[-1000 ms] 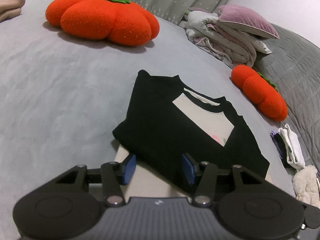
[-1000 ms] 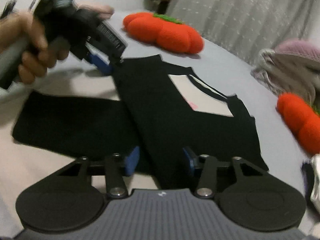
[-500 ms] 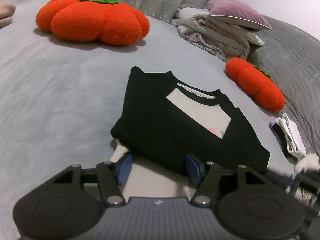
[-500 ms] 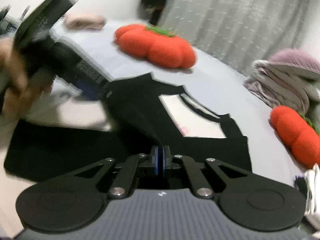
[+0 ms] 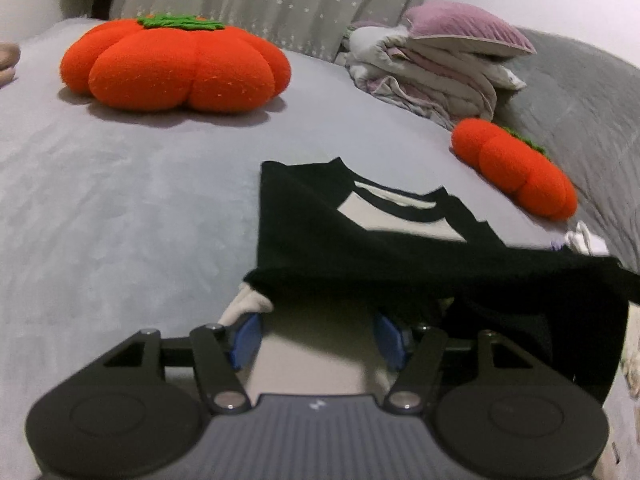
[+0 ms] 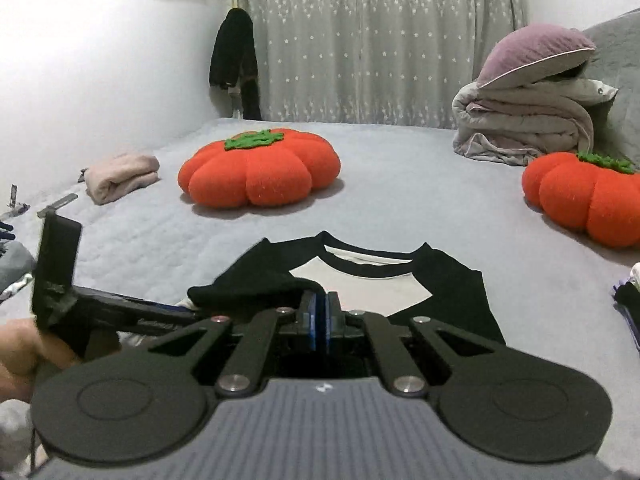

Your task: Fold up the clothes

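The right claw [image 6: 320,322], spread a second ago, now pinches the near hem of the black-and-white shirt [image 6: 384,280] on the bed [image 6: 420,184] and lifts it. The left claw [image 5: 318,338] stays spread beneath, so the fold toward the collar looks underway.

Bedroom: bed [image 6: 400,168], curtain [image 6: 360,40], pillow [image 6: 532,52]

dim, even light | soft shadows | fisheye-bent edges | foreground perhaps slightly blurred
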{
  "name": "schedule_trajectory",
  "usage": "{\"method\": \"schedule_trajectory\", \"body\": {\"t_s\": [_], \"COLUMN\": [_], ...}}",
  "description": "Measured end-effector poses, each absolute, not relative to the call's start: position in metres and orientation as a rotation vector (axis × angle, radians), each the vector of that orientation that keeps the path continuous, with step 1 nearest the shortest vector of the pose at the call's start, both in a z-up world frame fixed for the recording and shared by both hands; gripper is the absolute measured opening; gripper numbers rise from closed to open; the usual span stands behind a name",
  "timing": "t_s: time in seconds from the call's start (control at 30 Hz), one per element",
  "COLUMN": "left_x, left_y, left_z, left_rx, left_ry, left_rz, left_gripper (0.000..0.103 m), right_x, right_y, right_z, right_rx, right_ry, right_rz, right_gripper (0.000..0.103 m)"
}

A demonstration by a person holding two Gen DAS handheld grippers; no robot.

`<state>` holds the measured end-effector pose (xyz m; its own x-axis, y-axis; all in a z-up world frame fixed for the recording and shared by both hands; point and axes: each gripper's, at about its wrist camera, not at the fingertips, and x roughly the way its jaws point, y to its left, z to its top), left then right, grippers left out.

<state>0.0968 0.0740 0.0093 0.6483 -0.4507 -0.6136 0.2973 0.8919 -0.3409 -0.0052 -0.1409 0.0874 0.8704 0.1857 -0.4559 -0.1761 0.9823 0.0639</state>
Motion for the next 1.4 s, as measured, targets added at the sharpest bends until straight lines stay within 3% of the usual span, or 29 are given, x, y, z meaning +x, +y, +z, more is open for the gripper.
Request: {"method": "schedule_trajectory", "body": {"t_s": [0.37,0.6,0.8,0.97,1.17,1.3,1.4], "left_x": [0.098,0.089,0.104,0.108,0.100,0.097,0.099], "left_y": [0.100,0.059,0.086,0.106,0.107,0.112,0.120], "left_z": [0.010,0.008,0.011,0.008,0.010,0.009,0.007], "left_rx": [-0.506,-0.276,-0.359,-0.421,-0.292,-0.200,-0.172], "left_ry": [0.748,0.751,0.688,0.697,0.705,0.723,0.745], "left_rz": [-0.481,-0.576,-0.464,-0.432,-0.422,-0.403,-0.419], "left_gripper": [0.057,0.059,0.059,0.052,0.049,0.059,0.059], "right_x": [-0.004,0.001,-0.001,-0.004,-0.004,-0.009,-0.014], "right_y": [-0.149,-0.144,-0.147,-0.144,-0.116,-0.104,-0.102], "right_z": [0.078,0.087,0.081,0.063,0.027,0.017,0.016], "right_rx": [0.036,0.053,0.062,0.046,-0.073,-0.137,-0.171], "right_ry": [0.521,0.494,0.512,0.568,0.657,0.673,0.683], "right_rz": [0.194,0.222,0.213,0.226,0.273,0.302,0.308], "right_gripper": [0.004,0.004,0.004,0.004,0.007,0.012,0.013]}}
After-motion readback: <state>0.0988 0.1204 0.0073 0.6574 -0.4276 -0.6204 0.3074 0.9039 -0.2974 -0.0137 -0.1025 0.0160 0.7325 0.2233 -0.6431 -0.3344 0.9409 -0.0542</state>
